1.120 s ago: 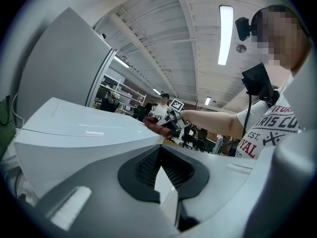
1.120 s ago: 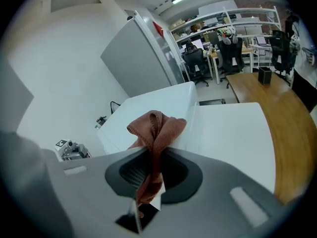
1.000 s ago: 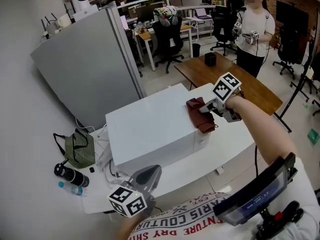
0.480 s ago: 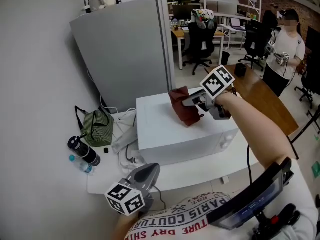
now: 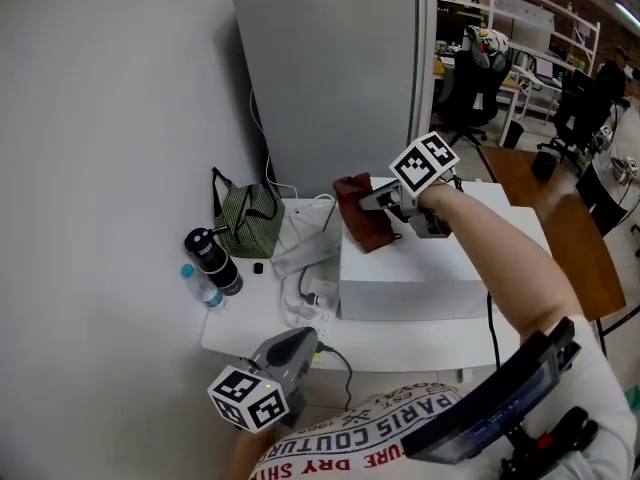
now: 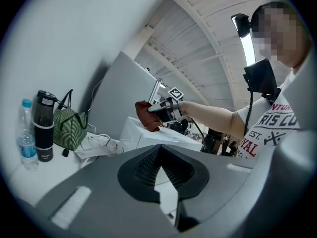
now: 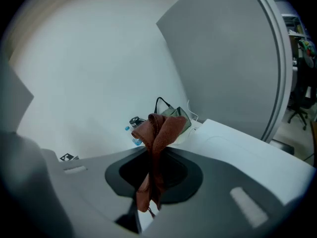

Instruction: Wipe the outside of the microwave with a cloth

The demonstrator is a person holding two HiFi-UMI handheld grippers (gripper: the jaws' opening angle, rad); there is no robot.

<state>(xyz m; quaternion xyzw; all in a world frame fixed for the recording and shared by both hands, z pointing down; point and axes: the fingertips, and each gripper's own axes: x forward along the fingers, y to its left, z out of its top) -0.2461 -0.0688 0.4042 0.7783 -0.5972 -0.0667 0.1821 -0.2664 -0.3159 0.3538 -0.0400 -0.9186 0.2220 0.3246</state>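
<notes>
The right gripper (image 5: 378,201) was clamped on the dark red cloth (image 5: 362,224), which hung at the upper left edge of the white microwave (image 5: 420,268) on the table (image 5: 250,318). The left gripper (image 5: 292,346) was held low, well apart from the microwave, its jaws closed together on nothing.

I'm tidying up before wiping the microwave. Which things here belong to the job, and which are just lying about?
Job in hand:
microwave
cloth
right gripper, shut on the cloth

Lying about:
green bag
black flask
water bottle
left gripper, shut and empty
</notes>
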